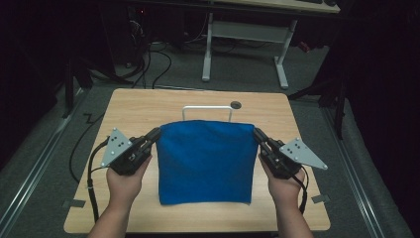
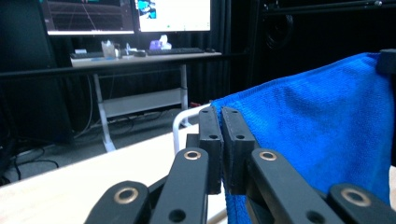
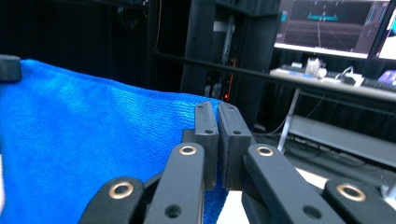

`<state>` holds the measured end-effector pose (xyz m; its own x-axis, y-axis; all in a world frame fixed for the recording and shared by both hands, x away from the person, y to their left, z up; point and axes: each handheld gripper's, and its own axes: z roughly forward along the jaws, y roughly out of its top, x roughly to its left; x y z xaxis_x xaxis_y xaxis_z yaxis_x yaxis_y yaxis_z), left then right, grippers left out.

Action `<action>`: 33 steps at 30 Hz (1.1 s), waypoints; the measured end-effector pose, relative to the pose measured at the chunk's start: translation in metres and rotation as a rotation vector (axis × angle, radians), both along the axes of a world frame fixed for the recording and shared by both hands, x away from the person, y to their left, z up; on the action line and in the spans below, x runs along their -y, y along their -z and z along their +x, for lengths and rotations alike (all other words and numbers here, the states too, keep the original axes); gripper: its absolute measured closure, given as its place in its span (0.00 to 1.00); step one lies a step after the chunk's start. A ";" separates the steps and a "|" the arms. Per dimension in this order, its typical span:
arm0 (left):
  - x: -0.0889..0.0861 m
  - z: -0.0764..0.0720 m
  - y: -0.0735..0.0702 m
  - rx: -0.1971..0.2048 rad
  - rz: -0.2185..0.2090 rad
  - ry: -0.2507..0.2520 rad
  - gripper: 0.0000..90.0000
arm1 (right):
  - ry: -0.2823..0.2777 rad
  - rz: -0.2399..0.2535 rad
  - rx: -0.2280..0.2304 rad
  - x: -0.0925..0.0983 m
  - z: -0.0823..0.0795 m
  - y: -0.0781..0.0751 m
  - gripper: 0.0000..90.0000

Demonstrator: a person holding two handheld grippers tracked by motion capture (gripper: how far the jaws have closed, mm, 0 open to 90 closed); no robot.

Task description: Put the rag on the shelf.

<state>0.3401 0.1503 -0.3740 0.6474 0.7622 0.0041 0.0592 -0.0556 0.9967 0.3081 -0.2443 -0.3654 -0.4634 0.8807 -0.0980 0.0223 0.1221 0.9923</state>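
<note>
Black jaws rise from the bottom centre of both gripper views, and we see each pair pressed together on a top corner of the blue cloth (image 1: 204, 161). Our left gripper (image 1: 154, 136) pinches the corner at centre-left of the high view, our right gripper (image 1: 259, 135) the one at centre-right. Holding both corners apart keeps the top edge taut, so the cloth hangs flat in mid-frame over the wooden worktop (image 1: 138, 106). Just behind its top edge stands a white wire frame (image 1: 206, 108); we judge the cloth may be meant for it.
</note>
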 end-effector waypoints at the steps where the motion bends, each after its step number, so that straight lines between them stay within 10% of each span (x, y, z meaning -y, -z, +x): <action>1: 0.000 0.002 -0.004 0.010 -0.002 0.000 0.98 | 0.000 -0.005 0.010 0.000 0.001 -0.004 0.98; 33: 0.009 0.043 -0.058 0.056 0.015 -0.016 0.98 | 0.057 0.047 0.018 0.008 0.041 -0.048 0.98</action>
